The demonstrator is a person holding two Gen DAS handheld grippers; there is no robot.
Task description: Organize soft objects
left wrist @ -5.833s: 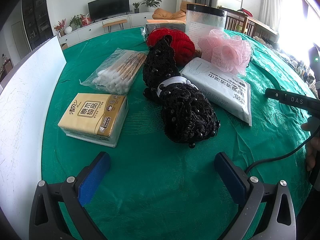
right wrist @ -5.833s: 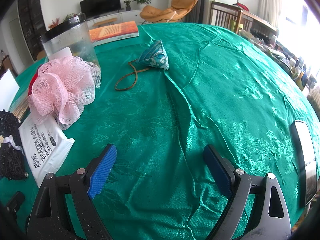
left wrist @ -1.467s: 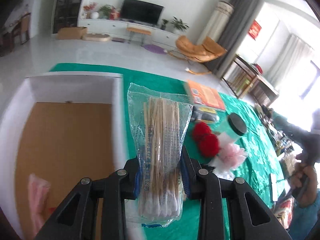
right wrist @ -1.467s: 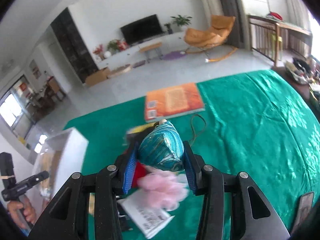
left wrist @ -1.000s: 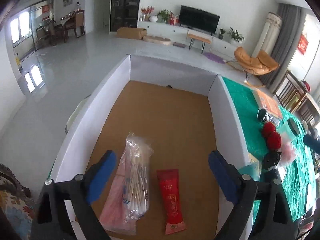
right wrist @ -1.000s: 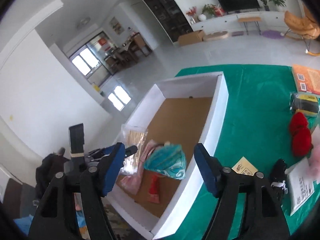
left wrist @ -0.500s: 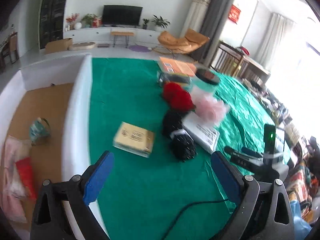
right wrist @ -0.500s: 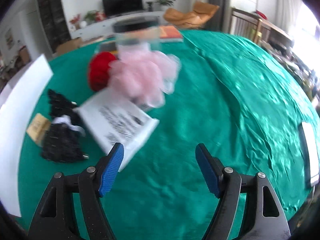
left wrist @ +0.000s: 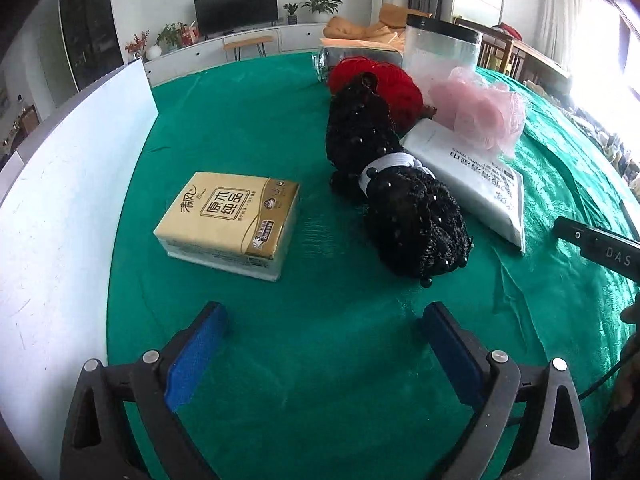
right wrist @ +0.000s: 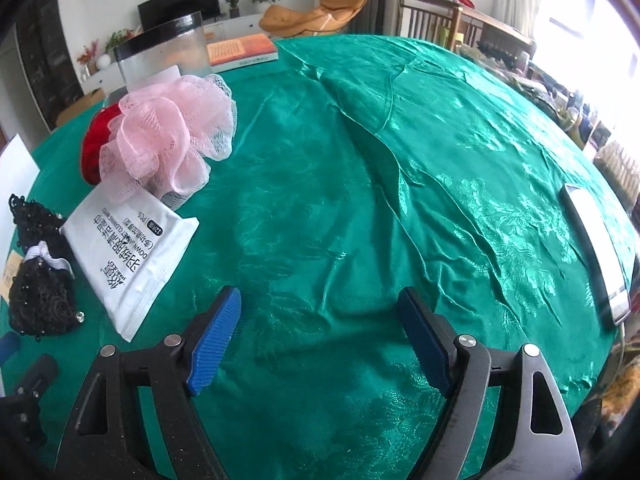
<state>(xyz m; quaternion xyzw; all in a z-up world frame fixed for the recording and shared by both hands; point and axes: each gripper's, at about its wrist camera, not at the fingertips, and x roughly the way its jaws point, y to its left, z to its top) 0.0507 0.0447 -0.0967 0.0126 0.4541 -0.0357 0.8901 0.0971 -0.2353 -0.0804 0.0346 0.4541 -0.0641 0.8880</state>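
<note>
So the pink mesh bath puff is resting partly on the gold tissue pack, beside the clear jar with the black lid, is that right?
Not quite: the pink mesh bath puff rests partly on the white wipes pack, not the gold tissue pack, as the right wrist view shows. It does sit beside the clear jar with the black lid.

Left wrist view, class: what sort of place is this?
Probably a home living and dining room: a television on a low cabinet, potted plants, an orange lounge chair, a green-clothed table.
</note>
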